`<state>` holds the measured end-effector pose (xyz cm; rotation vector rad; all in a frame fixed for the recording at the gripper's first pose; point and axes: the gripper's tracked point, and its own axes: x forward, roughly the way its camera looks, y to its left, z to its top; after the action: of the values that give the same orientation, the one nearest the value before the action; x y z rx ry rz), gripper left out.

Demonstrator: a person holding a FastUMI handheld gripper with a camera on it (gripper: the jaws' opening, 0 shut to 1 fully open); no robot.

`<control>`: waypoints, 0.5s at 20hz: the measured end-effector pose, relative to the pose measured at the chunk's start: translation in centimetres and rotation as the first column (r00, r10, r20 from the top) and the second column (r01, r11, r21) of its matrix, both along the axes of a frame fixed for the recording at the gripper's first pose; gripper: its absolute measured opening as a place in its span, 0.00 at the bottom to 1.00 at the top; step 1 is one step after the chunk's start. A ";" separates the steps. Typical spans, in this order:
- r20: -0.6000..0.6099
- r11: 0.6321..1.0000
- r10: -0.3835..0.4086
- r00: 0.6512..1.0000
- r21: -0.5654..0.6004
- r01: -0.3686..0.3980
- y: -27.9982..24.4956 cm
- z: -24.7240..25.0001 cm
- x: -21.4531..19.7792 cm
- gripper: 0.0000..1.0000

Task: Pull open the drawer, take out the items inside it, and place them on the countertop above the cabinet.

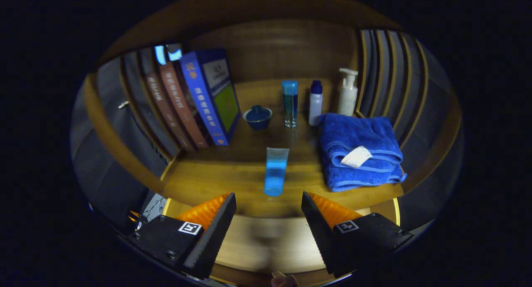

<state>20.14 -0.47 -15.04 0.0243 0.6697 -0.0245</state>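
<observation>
Wooden table (245, 183) inside a dim booth, books (203, 100) leaning off to the left. Gripper (268, 220) spread wide, holding nothing. Blue tube (276, 170) lying flat just ahead between the fingers, probably set down there from the drawer. Folded towel (359, 154) ahead-right.

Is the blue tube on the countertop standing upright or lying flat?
Lying flat. The blue tube lies lengthwise on the countertop, just ahead of the open tongs, which hold nothing.
</observation>
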 end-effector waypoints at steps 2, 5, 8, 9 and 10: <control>0.068 1.000 -0.006 0.998 -0.004 0.006 -0.1 1.1 -3.2 1.00; 0.140 1.000 -0.010 0.990 0.012 0.008 0.0 2.0 -7.8 1.00; 0.207 0.999 -0.028 0.978 0.027 0.023 -0.6 2.4 -12.3 1.00; 0.224 0.999 -0.028 0.974 0.031 0.022 -0.6 2.3 -13.6 1.00; 0.242 0.999 -0.030 0.970 0.034 0.023 -0.7 2.1 -14.7 1.00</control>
<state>5.44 -1.15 -12.91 0.0652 0.4253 -0.0362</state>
